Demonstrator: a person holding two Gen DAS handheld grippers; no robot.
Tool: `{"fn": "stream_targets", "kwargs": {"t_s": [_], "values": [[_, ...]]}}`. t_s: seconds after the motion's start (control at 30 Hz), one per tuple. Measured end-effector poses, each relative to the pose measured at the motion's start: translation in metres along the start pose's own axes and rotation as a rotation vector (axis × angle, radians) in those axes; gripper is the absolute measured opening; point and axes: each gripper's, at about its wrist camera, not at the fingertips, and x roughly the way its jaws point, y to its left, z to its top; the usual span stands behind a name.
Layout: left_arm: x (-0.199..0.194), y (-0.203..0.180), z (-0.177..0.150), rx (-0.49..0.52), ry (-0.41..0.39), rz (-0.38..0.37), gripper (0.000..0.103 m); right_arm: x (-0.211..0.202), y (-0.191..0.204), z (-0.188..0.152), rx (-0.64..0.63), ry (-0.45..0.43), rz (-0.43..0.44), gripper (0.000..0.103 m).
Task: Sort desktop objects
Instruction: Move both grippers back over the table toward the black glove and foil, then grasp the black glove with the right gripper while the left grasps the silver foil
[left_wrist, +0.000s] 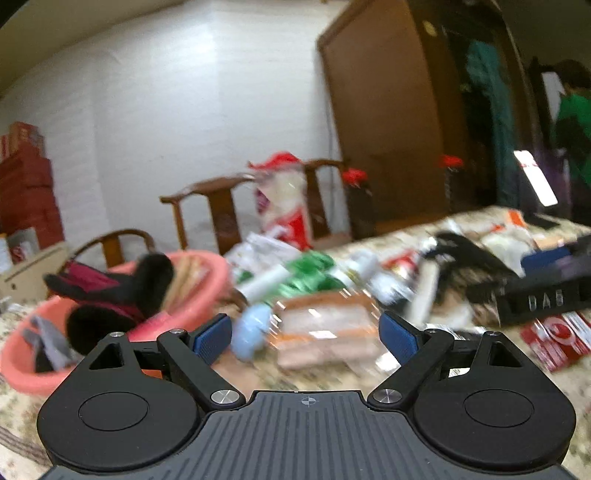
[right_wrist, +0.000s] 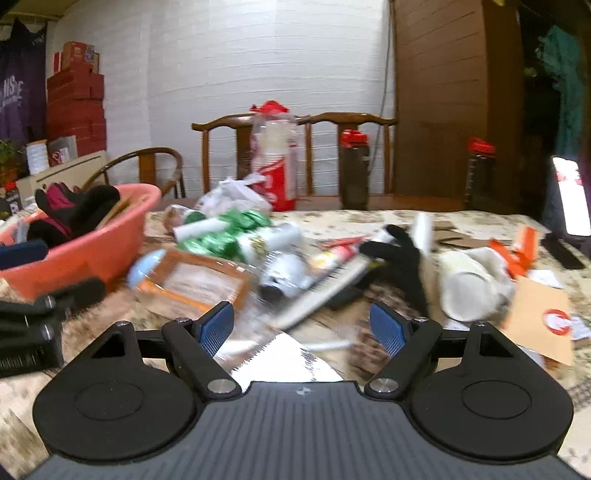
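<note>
A cluttered table with a floral cloth carries mixed objects. In the left wrist view my left gripper is open above a clear packet of orange-edged wafers, with a pale blue egg-shaped thing beside its left pad. In the right wrist view my right gripper is open over a silvery foil sheet, nothing between its pads. The same wafer packet, a white comb, a black glove and a white cup lie ahead. The left gripper's black body shows at the left edge.
A pink basin holding dark gloves and cloth stands at the table's left. Green foil packets, a tube, cardboard and a red packet litter the top. Wooden chairs, bottles and a lit phone stand behind.
</note>
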Motion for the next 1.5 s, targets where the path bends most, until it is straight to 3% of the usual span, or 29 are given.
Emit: {"fn": "stream_targets", "kwargs": {"t_s": [0.33,0.87,1.17,1.5], "values": [[0.003,-0.009,-0.039,-0.029,0.102,-0.009,0.093,0.000,-0.033,-0.027,-0.041,-0.015,-0.071,0.084],[0.046,-0.050,-0.029,-0.045,0.174,-0.037,0.094,0.045,-0.070,-0.014,-0.009,0.019,-0.124,0.084],[0.056,-0.046,-0.013,-0.098,0.171,-0.057,0.103,0.075,-0.087,-0.003,0.011,0.042,-0.107,0.083],[0.092,-0.067,-0.012,-0.037,0.233,0.005,0.102,0.104,-0.088,-0.014,0.023,0.102,-0.100,0.083]]}}
